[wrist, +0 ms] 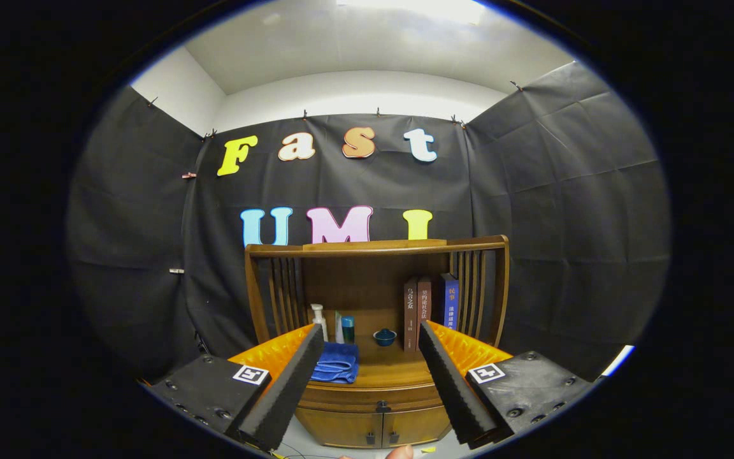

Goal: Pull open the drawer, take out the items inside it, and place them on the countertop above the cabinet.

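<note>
Gripper spread wide, holding nothing; drawer (knob small) shut beyond; cabinet base cut off.

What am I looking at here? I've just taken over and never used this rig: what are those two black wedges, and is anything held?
The camera rides on a hand-held gripper and looks forward along its two foam-padded fingers, the black wedges. They stand open, holding nothing. Beyond them is a wooden cabinet with its drawer closed, its knob between the fingers. On the countertop lie a folded blue towel, a pump bottle, a small blue bowl and upright books.
</note>
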